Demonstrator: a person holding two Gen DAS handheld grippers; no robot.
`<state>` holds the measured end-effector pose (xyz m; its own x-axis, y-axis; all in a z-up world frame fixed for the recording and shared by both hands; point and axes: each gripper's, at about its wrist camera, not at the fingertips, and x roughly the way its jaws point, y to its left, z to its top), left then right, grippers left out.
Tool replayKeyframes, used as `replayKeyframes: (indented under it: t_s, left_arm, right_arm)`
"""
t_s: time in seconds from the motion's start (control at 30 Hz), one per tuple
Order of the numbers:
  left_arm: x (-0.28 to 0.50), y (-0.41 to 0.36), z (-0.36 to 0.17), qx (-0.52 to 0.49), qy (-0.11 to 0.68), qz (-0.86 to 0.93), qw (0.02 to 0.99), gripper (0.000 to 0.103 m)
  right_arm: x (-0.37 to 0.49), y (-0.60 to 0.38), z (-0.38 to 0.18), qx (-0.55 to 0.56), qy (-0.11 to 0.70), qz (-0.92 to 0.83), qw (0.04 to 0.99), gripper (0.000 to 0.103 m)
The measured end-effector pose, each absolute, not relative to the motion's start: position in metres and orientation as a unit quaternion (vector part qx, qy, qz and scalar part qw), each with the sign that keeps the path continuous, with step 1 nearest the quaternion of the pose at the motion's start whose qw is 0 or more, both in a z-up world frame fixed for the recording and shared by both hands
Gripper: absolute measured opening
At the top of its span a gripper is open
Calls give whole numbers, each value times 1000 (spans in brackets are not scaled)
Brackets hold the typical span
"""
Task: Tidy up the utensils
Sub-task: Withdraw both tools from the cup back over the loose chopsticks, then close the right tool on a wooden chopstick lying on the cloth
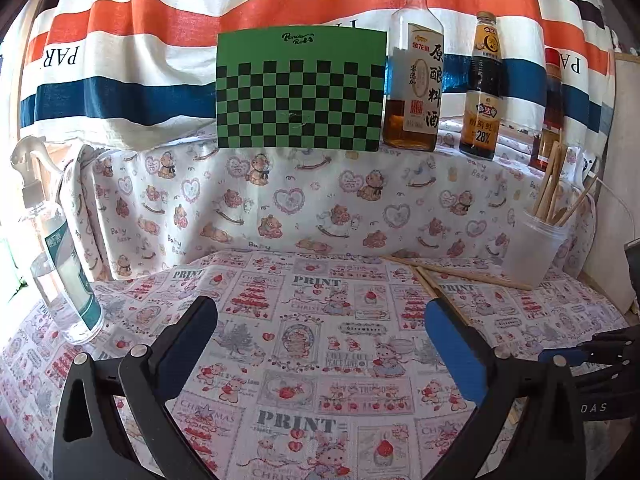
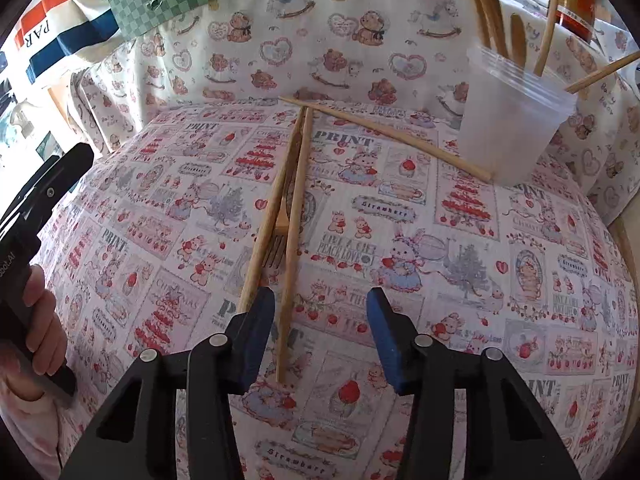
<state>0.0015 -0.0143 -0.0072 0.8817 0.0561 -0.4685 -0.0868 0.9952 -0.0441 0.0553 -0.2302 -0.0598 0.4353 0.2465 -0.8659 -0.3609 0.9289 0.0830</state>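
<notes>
You have three loose chopsticks (image 2: 294,216) and one fork (image 2: 280,236) on the cloth, one plastic cup (image 2: 508,132) holding perhaps six utensils, three sauce bottles (image 1: 416,80), one spray bottle (image 1: 60,264) and one checkered board (image 1: 300,88).

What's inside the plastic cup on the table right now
The plastic cup holds several wooden utensils standing upright, mostly chopsticks. Its frosted wall hides their lower ends and the bottom.
</notes>
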Motion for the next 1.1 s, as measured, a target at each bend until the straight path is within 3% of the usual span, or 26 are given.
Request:
replayKeyframes:
  t_s: [0.2,0.4,0.47,0.53,0.7,0.87,0.93,1.1]
  left_arm:
    - [2,-17,-8,-27,245,40,968,103]
    - [5,-14,-10,-34,254,40,966,103]
    - [6,-13,-10,-39,258,38,965,103]
    - [7,-13,-11,-39,263,32,963,103]
    - [6,-18,-10,-24,258,29,965,103]
    - [7,-22,-11,-30,274,2,961,103]
    - [4,-33,-9,-5,274,11,962,103]
    - [7,-72,-14,77,322,22,943,103]
  right_arm:
    - [47,-215,-62,-115,481,175,851,44]
    - [44,-215,-60,-118,478,188,850,26]
    - [46,-216,-60,-119,476,175,853,11]
    - [53,-221,-62,-123,472,154,859,7]
    - [65,-248,-57,-70,466,139,871,7]
    - [38,-256,-15,-36,356,179,916,6]
    - [30,-261,-3,-16,327,184,927,1]
    - [26,-274,14,22,294,162,942,1]
